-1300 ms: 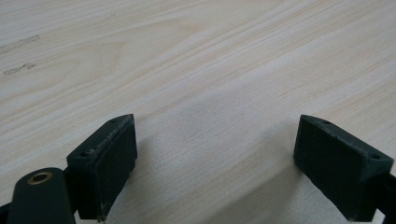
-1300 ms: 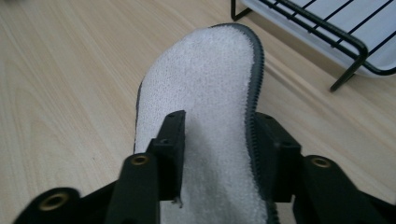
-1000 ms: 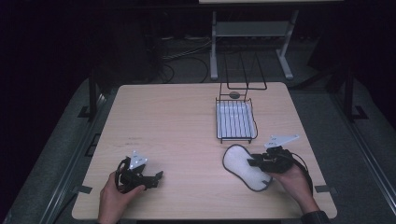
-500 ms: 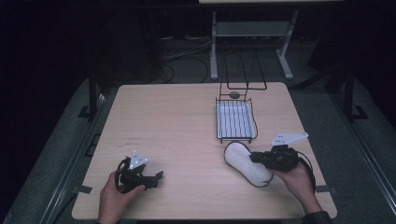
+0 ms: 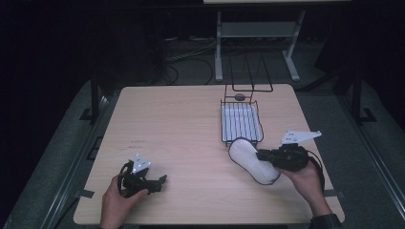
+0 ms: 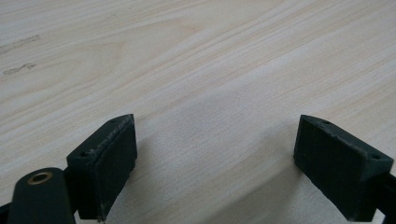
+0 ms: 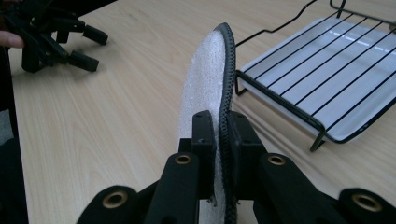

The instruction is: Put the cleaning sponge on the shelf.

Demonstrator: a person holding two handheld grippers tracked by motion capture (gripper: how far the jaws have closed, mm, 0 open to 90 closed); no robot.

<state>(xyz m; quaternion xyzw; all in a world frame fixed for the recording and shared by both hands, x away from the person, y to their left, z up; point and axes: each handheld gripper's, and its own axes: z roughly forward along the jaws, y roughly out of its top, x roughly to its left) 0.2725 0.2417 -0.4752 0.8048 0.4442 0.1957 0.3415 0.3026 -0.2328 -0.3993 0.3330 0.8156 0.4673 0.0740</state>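
From the high view we see the right hand-held gripper (image 5: 261, 155) at the near right of the surface (image 5: 181, 129), its jaws having just been closing, and now pinching the edge of a white oval insole (image 5: 250, 160) with a dark rim. The insole stands tilted, its far end just beside the near end of a black wire rack (image 5: 241, 123) that holds a white tray. Our left hand-held gripper (image 5: 160, 182) rests at the near left of the surface, well apart from the insole, with its jaws spread

In the left gripper view we see the two black pads (image 6: 109, 161) standing wide apart over bare pale wood (image 6: 196, 70), with nothing between them

In the right gripper view the jaws are pressed onto the insole (image 7: 205, 79) from both sides, which rises on edge between them, white foam face to the left and dark rim to the right. The wire rack (image 7: 322, 70) lies just to its right, and the left hand-held gripper (image 7: 84, 49) sits far off at the upper left
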